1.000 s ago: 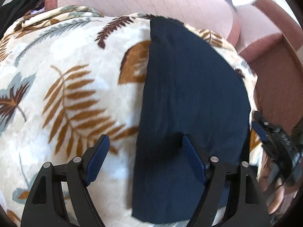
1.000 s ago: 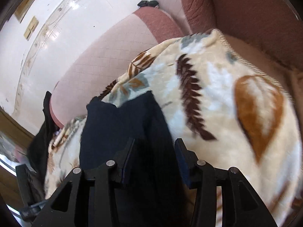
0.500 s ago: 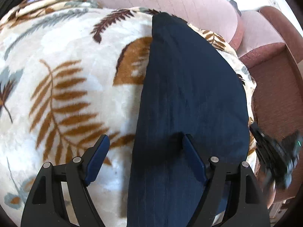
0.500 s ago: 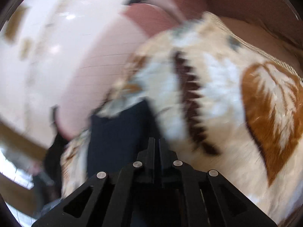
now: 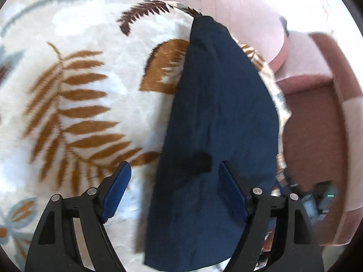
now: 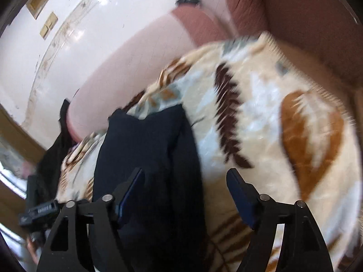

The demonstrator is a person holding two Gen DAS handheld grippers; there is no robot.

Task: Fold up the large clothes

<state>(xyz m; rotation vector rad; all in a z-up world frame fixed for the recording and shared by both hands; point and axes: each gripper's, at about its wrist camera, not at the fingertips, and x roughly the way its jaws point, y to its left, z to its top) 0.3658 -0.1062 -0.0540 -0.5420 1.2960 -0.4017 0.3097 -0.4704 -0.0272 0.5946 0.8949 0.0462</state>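
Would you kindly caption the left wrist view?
Open left gripper poised above folded navy garment on leaf-print blanket.

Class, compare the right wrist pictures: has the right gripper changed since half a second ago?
Yes. The right gripper has opened: its fingers, then pressed together, now stand wide apart, straddling the navy garment's edge on the leaf-print blanket.
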